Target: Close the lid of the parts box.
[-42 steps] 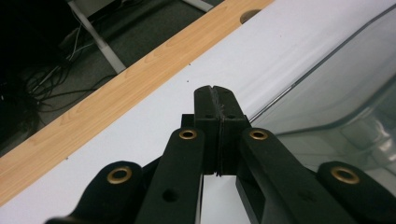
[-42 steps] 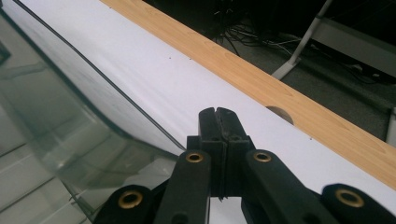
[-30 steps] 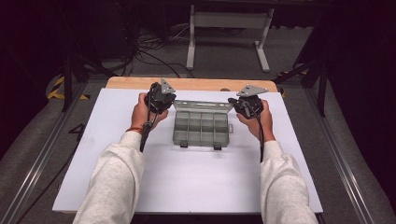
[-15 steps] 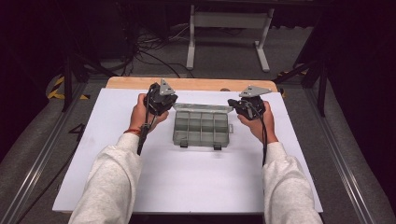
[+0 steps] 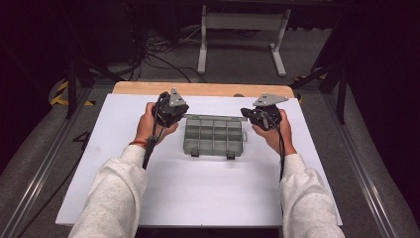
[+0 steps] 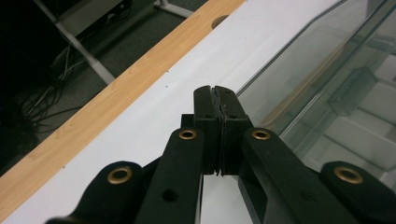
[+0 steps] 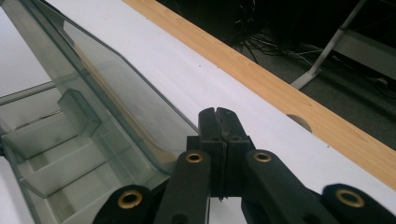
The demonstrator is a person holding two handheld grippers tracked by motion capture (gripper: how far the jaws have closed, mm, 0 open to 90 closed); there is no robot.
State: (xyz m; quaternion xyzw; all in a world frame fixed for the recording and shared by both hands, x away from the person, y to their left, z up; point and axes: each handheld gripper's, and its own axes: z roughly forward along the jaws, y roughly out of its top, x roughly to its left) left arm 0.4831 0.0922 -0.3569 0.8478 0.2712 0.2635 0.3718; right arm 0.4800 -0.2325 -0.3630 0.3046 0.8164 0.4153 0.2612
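A clear plastic compartment box (image 5: 214,136) sits near the middle of the desk (image 5: 208,198), on its white top, a little toward the far side, with its transparent lid (image 5: 213,118) swung up and standing along the far edge of the box. Inside, the dividers mark off rows of small compartments, and two dark latches show on the near wall. The person's left hand (image 5: 148,124) holds the left tool (image 5: 177,113) at the far left corner of the box, just beside the end of the raised lid; the right hand (image 5: 271,133) holds the right tool (image 5: 247,115) at the far right corner, close to the other end of the lid. In the left gripper view the left tool (image 6: 215,88) has its two black jaws pressed flat together with nothing between them, their tips over the white surface just beside the lid's edge (image 6: 299,60); whether they touch the lid cannot be told. In the right gripper view the right tool (image 7: 215,111) is likewise closed tight on nothing, its tips next to the lid's rounded corner (image 7: 140,112), with the compartments (image 7: 56,140) visible through the clear plastic. A strip of bare wood (image 5: 198,89) runs along the far edge of the desk, and beyond it lie cables and a white stand (image 5: 242,29) on the floor.
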